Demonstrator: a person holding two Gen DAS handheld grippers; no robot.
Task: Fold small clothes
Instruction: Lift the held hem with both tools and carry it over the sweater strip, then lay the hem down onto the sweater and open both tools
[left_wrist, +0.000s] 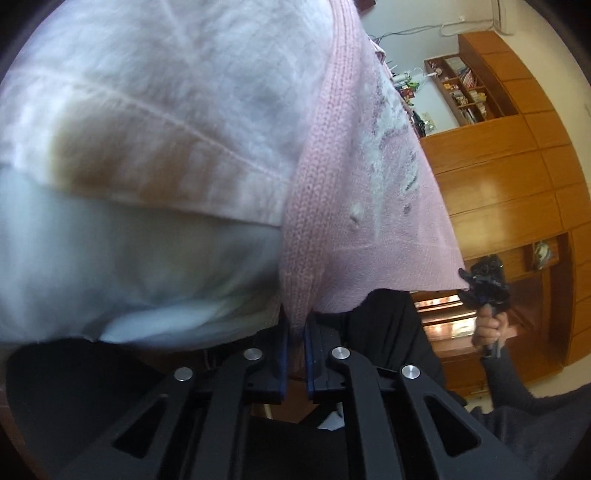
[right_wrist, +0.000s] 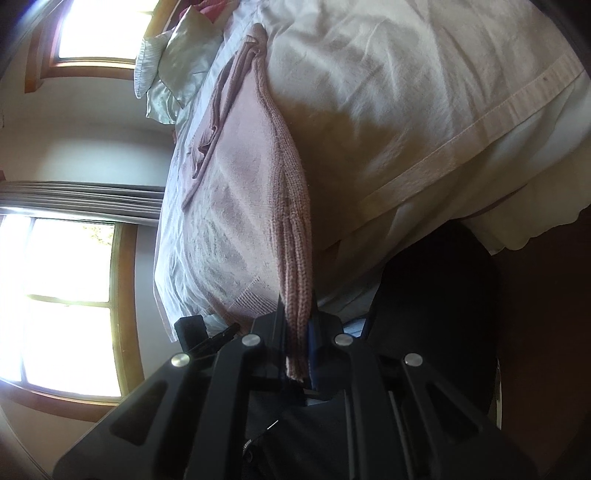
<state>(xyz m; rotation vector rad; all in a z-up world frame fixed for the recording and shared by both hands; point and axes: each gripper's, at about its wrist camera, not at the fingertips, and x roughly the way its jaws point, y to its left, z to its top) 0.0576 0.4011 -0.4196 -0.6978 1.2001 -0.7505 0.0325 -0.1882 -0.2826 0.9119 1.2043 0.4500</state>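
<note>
**Pink knit held at both ends over the bed**

While white bedding (left_wrist: 155, 122) fills most of both views, a wooden cabinet wall (left_wrist: 509, 177) and bright windows (right_wrist: 66, 295) stand behind. The left gripper (left_wrist: 295, 332) pinches the ribbed hem of the pink knitted garment (left_wrist: 369, 206); the right gripper (right_wrist: 297, 343) clamps a bunched ribbed edge. The garment hangs stretched between them beside the bed, with a fuzzy white-and-grey design on its front.

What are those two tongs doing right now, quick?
Left tongs: closed, pinching the ribbed edge of the pink knit garment.
Right tongs: closed on the same garment's bunched ribbed edge.
</note>
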